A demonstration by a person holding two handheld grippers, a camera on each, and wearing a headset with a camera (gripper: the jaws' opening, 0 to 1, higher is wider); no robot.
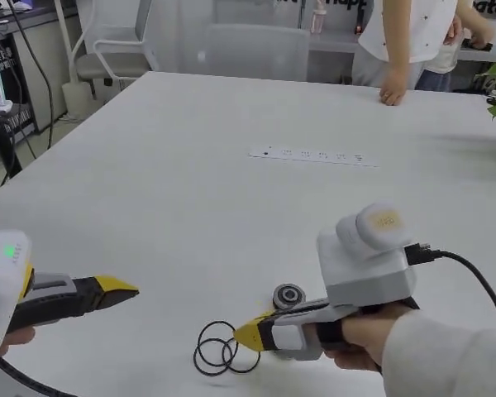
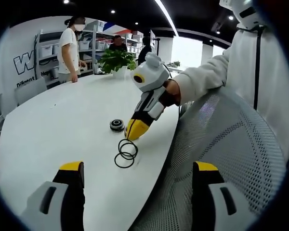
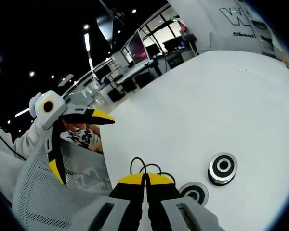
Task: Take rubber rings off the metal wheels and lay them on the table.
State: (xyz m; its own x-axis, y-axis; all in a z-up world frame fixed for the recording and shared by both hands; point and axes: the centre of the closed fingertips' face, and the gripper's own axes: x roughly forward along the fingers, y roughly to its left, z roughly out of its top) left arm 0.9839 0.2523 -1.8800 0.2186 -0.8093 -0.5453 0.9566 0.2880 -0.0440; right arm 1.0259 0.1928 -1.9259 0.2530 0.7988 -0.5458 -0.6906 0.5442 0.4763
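White table (image 1: 190, 207) ran bare ahead of both tools, with a power strip (image 1: 314, 155) far beyond the tips and a person (image 1: 401, 41) standing at the far edge. The right gripper (image 3: 145, 179) had its jaws pressed together, tips down at the table surface. The rubber rings (image 1: 221, 349) lay as overlapping loops directly at those tips. I could not tell whether a loop was caught between the jaws. In the right gripper view, the nearer wheel (image 3: 195, 192) sat flat just beside the right jaw, and the farther wheel (image 3: 223, 167) lay a little beyond it on the same side, axles upright. I could not tell whether either wheel carried a ring. The left gripper (image 2: 138, 168) was spread wide and held nothing. It pointed across toward the rings from well apart, near the table edge by a mesh chair (image 2: 216, 144). I judged the right gripper the nearer tool for the next wheel: a short sideways shift off the rings. Nothing stood between the tips and the wheels.
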